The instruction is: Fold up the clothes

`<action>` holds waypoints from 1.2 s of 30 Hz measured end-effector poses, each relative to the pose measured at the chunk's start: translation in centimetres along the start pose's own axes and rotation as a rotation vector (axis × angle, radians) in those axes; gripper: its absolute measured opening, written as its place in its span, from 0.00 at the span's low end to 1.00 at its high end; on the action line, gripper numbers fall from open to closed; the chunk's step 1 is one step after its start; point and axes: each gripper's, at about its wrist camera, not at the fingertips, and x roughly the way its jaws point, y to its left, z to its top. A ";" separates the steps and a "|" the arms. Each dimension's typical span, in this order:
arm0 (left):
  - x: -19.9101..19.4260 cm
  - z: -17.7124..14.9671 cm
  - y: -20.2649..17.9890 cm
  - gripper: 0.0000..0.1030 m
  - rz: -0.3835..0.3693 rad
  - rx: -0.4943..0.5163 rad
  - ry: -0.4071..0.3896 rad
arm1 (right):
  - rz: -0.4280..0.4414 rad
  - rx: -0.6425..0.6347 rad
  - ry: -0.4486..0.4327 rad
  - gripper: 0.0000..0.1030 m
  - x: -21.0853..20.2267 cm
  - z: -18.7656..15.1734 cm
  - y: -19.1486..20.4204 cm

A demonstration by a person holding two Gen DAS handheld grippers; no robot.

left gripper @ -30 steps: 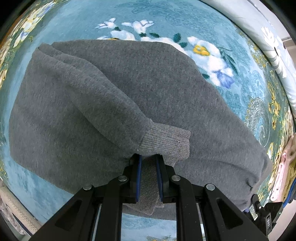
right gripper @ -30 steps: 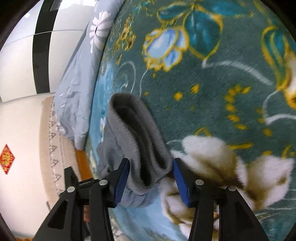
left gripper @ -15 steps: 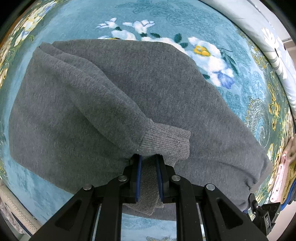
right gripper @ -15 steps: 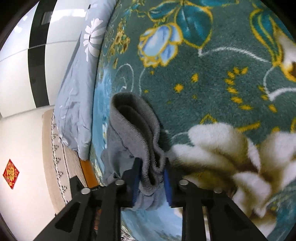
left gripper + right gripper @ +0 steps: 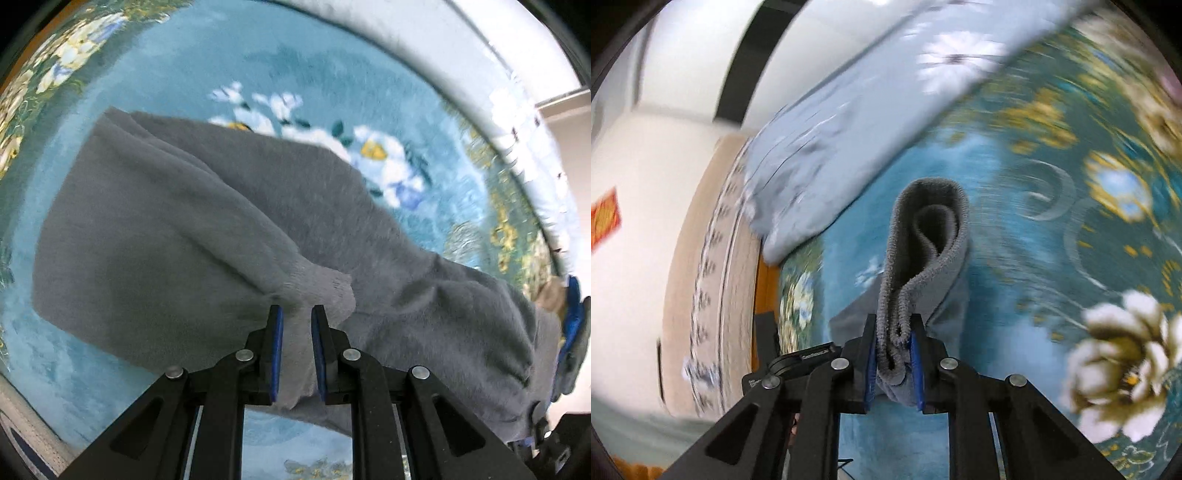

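The left gripper (image 5: pixel 296 314) clamps its blue-padded jaws on the lower hem of a grey sweater (image 5: pixel 177 236), just beside the ribbed cuff (image 5: pixel 325 291) of a sleeve folded across the body. From the pinched hem the sweater spreads away over a teal floral carpet (image 5: pixel 258 66), its far edge lying against a cluster of white and blue woven flowers (image 5: pixel 380 162). To the right, the cloth bunches into folds and runs up toward the blue pads of the right gripper (image 5: pixel 570 325) at the frame's edge. Beyond the carpet, a pale blue quilt (image 5: pixel 424 40) with white daisies rims the scene.

In the right wrist view, the right gripper (image 5: pixel 894 334) is clenched on a doubled band of the same sweater (image 5: pixel 923 236), the knit edge curling up in a loop between the blue pads and hanging clear above the carpet (image 5: pixel 1052 258). The black body of the left gripper (image 5: pixel 798 362) shows low at left. Farther off, the quilt (image 5: pixel 857 122) lies along the carpet's edge, partly blurred. A beige patterned cloth (image 5: pixel 709 280) runs beside it, and a white wall with a red diamond-shaped paper (image 5: pixel 604 218) closes the background.
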 end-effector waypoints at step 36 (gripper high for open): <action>-6.9 1.1 26.9 0.14 -0.134 -0.533 -0.098 | -0.298 -0.355 0.558 0.31 32.0 -11.5 18.5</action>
